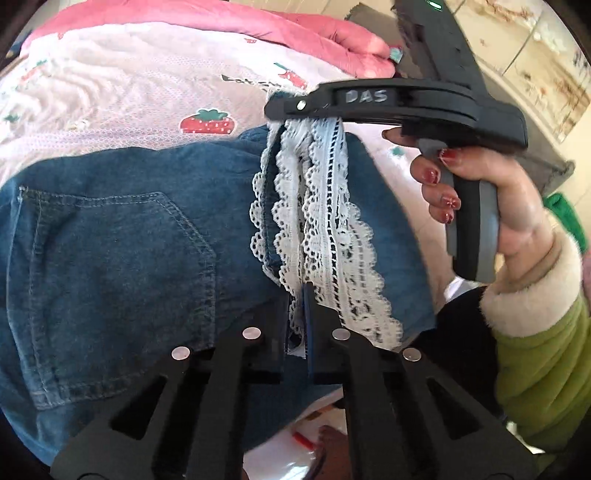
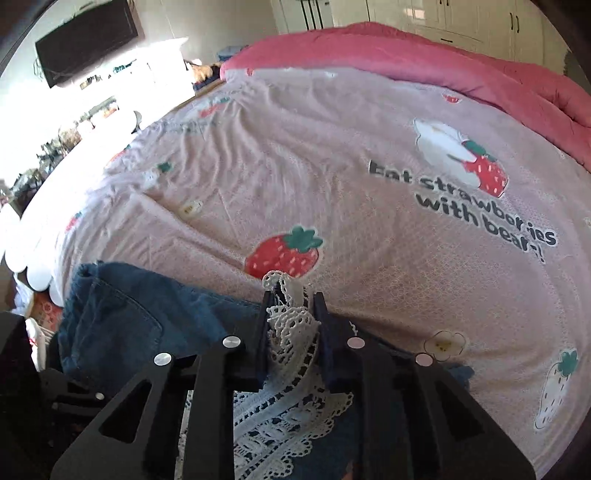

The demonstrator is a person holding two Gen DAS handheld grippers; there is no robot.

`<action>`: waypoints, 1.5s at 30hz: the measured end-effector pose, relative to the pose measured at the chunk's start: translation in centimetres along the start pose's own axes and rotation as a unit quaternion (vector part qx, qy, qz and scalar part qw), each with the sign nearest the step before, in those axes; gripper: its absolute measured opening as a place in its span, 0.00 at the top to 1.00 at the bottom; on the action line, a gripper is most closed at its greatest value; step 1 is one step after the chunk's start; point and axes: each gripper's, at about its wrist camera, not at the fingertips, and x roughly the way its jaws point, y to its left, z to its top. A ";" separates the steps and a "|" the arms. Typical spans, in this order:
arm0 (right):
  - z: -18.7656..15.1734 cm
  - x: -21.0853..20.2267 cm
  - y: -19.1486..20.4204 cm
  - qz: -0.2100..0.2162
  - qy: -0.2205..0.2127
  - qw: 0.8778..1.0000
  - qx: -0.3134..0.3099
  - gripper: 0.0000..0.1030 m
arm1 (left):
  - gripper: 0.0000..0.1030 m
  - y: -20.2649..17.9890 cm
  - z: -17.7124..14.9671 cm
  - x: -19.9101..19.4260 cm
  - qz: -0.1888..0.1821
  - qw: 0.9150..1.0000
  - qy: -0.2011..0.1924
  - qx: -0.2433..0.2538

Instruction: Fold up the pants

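Note:
Blue denim pants (image 1: 110,240) with a white lace hem (image 1: 325,221) lie over the near part of the bed; a back pocket shows at the left. My left gripper (image 1: 299,295) is shut on the lace hem near the camera. My right gripper (image 1: 280,110) is seen from the side farther along, shut on the other end of the same lace hem and holding it up. In the right wrist view my right gripper (image 2: 290,299) pinches bunched lace (image 2: 284,321), with the denim (image 2: 118,314) at the lower left.
The pink bedsheet (image 2: 332,166) has strawberry prints and dark lettering. A pink quilt (image 2: 461,66) lies bunched along the far side. The bed edge (image 2: 33,251) is at the left, with cluttered shelves beyond. White cupboards (image 2: 424,14) stand behind.

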 end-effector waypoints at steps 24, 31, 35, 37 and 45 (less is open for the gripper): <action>0.6 2.2 4.8 -0.002 -0.011 0.998 -0.058 0.61 | 0.99 0.8 -3.6 -2.5 0.029 0.999 0.008 -0.020; -0.5 1.1 4.9 -0.001 0.007 0.994 -0.109 0.52 | 0.99 1.3 -3.9 -2.7 0.032 0.999 0.006 -0.018; -0.7 3.4 4.9 -0.008 0.033 0.995 -0.091 0.91 | 0.99 1.4 -3.8 -2.7 0.037 0.999 0.007 -0.016; -0.6 3.2 4.5 -0.006 0.025 0.997 -0.074 0.93 | 0.98 0.4 -3.9 -1.9 0.037 0.999 0.008 -0.018; -0.2 4.3 4.3 -0.010 0.016 0.999 -0.049 0.93 | 0.97 0.6 -4.3 -1.1 0.036 0.999 0.011 -0.020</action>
